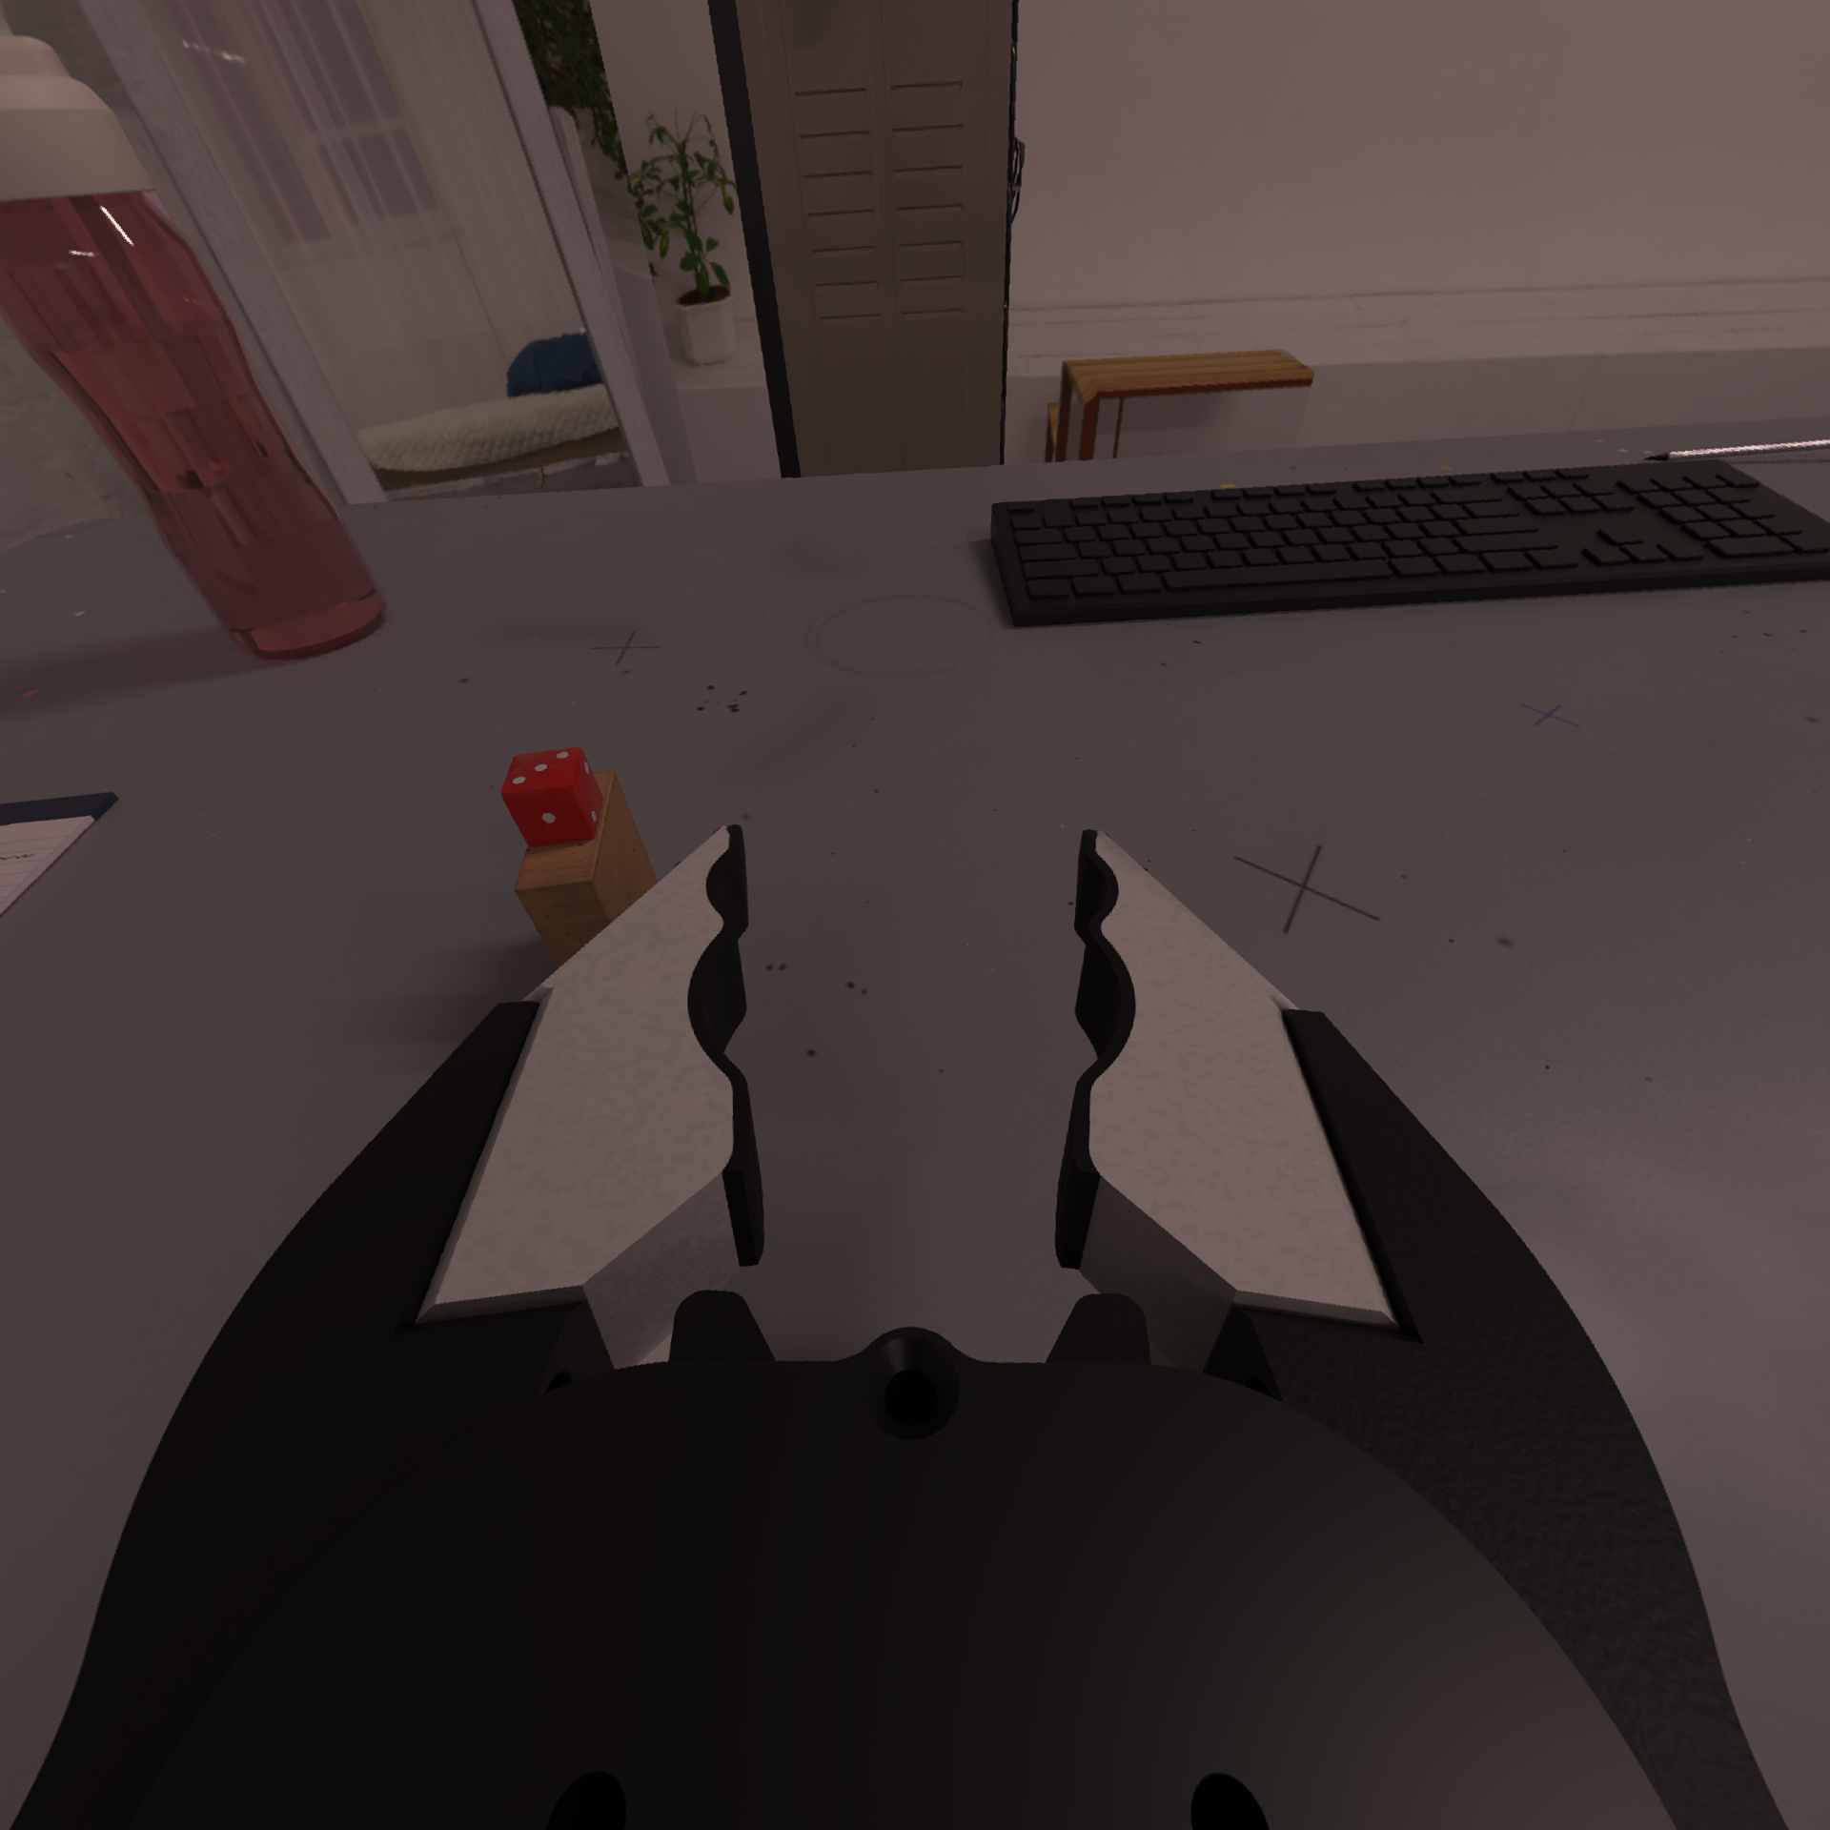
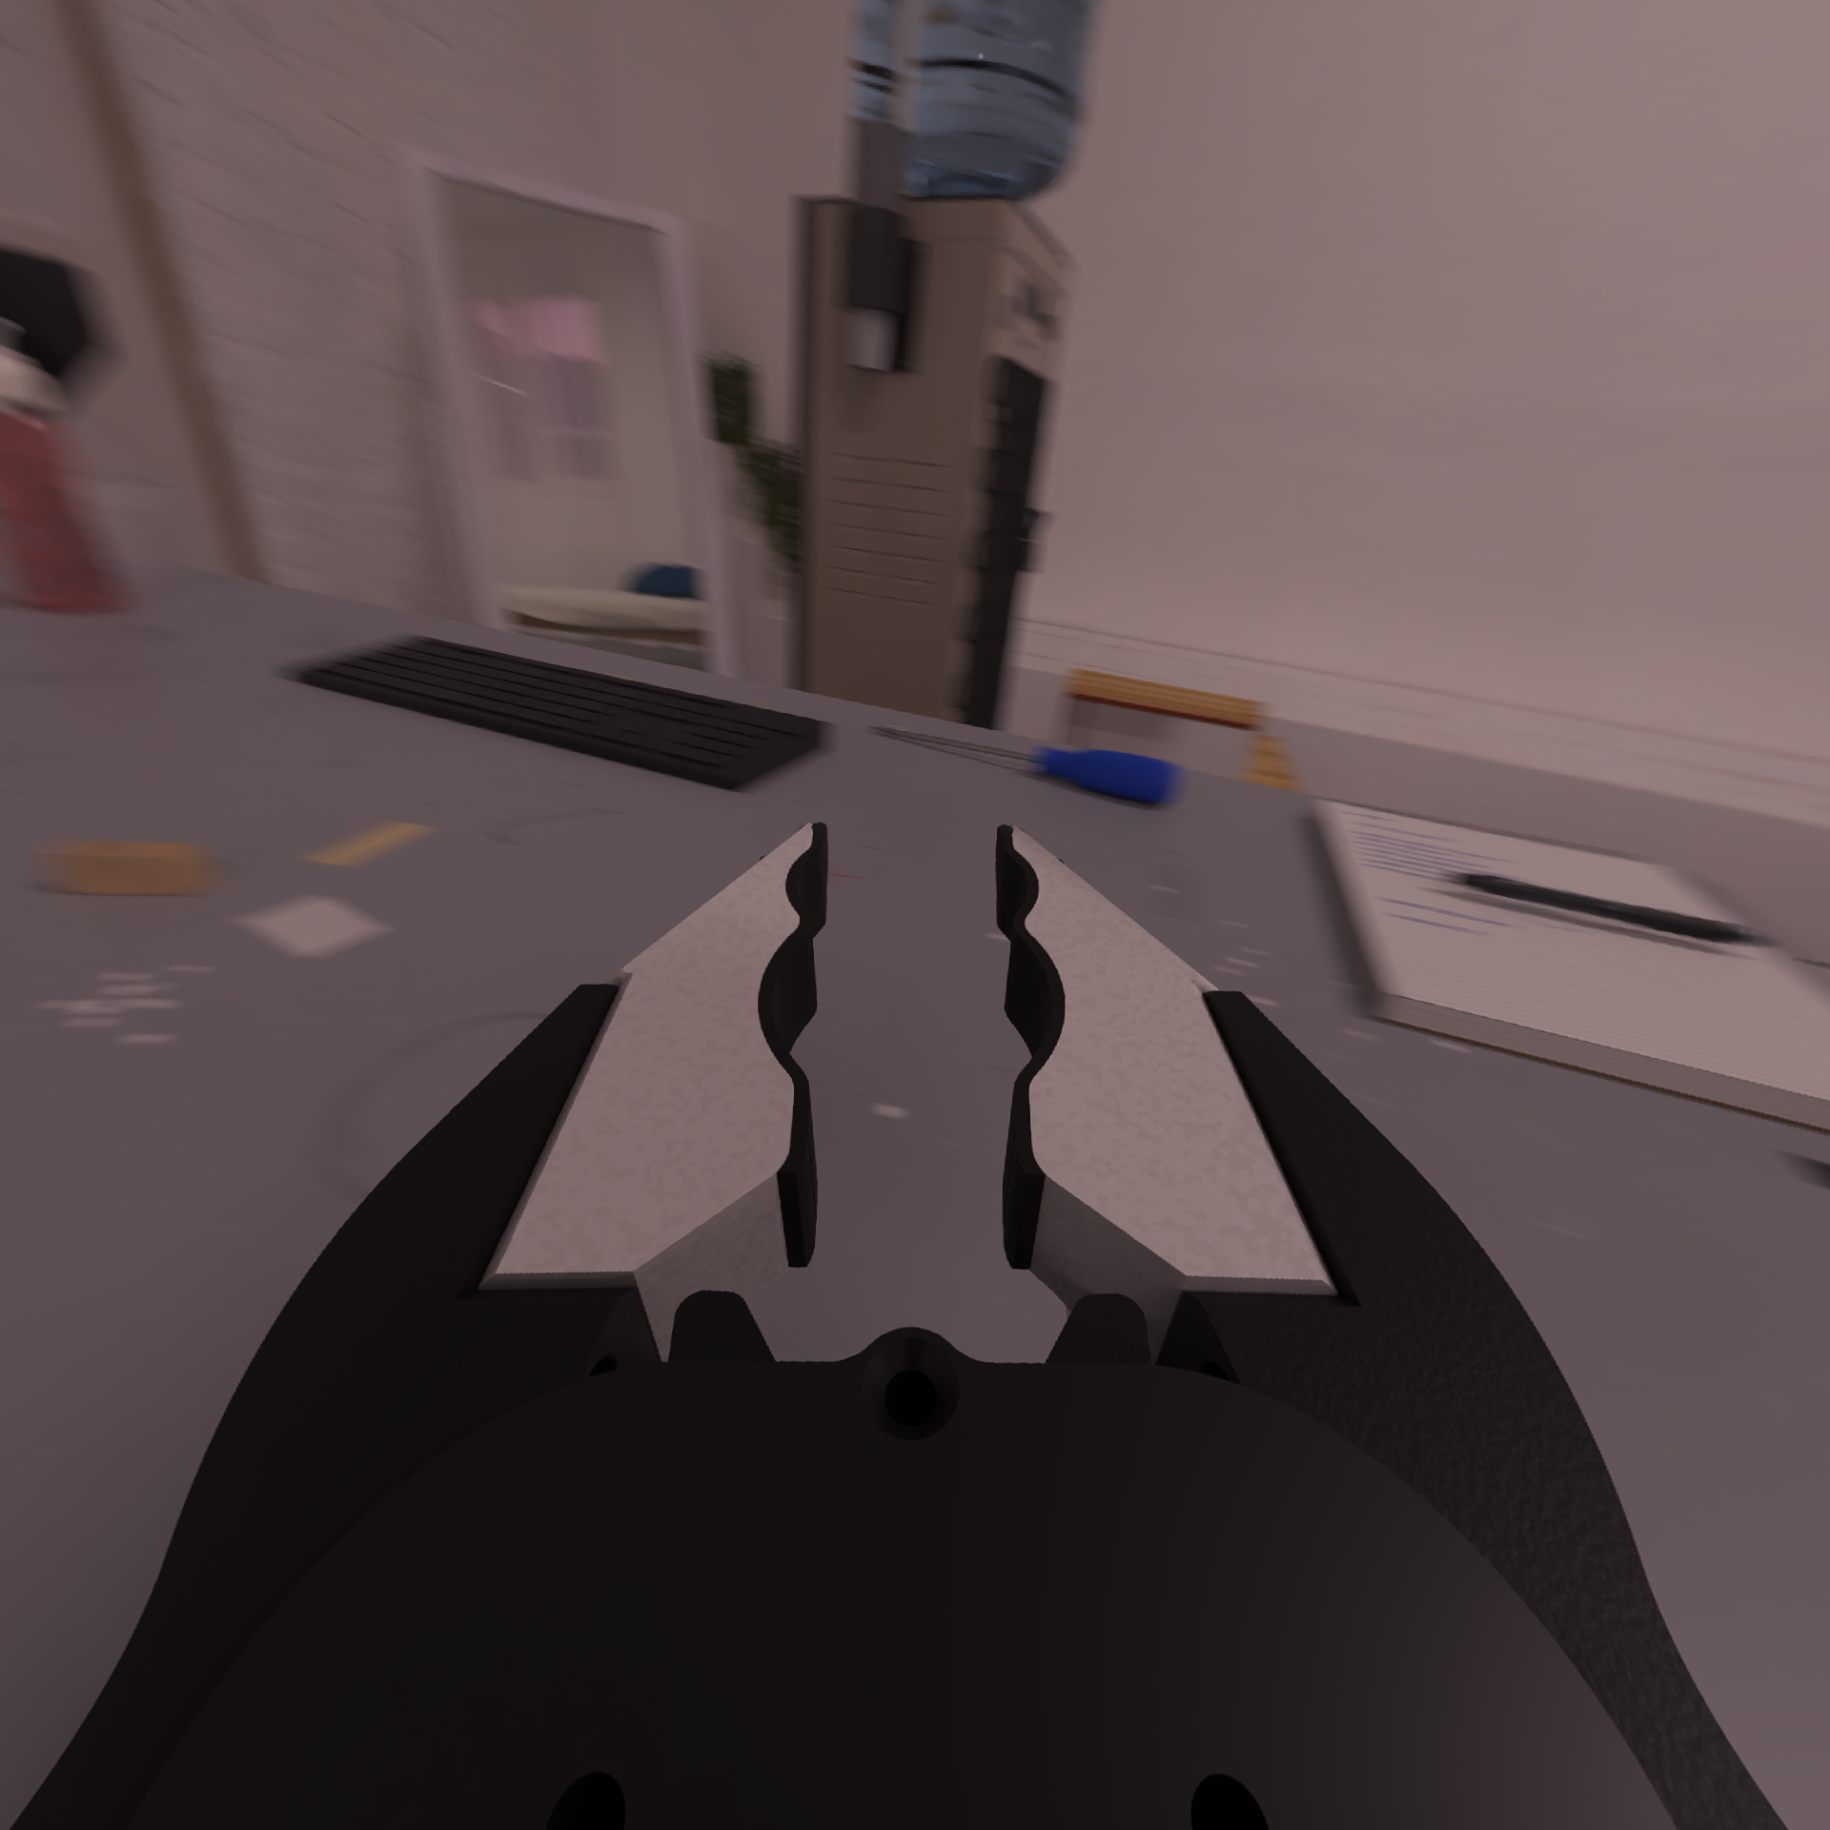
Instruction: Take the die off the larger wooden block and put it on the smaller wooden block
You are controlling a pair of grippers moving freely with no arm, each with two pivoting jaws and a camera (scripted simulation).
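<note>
Presently, left hand-held gripper [image 1: 911,832]: jaws spread wide, nothing between them, hovering low over the grey table [image 1: 990,753]. Just left of its left fingertip stands a wooden block [image 1: 584,881], partly hidden by that finger, upright and taller than wide; whether it is the larger or smaller block cannot be told from this view. Red die [image 1: 551,796] with white pips: resting on top of that block, overhanging its left edge, apart from the fingers. Far left: pink translucent bottle [image 1: 188,436] with a pale cap. Left edge: corner of a notepad [image 1: 45,842]. Far right: black keyboard [image 1: 1406,540]. Pencilled cross marks on the table surface, one right of the fingers. Right hand-held gripper [image 2: 907,830]: jaws parted, less widely, holding nothing; its view is motion-blurred. Far left of it, a low tan block-like shape [image 2: 129,867], too blurred to identify firmly, with a yellow strip [image 2: 368,844] and a white square [image 2: 312,926] near it. Farther off: the keyboard [image 2: 564,708] again, a blue-handled screwdriver [image 2: 1104,772], and at right a lined pad [image 2: 1545,951] with a dark pen [image 2: 1604,906] lying on it.
</note>
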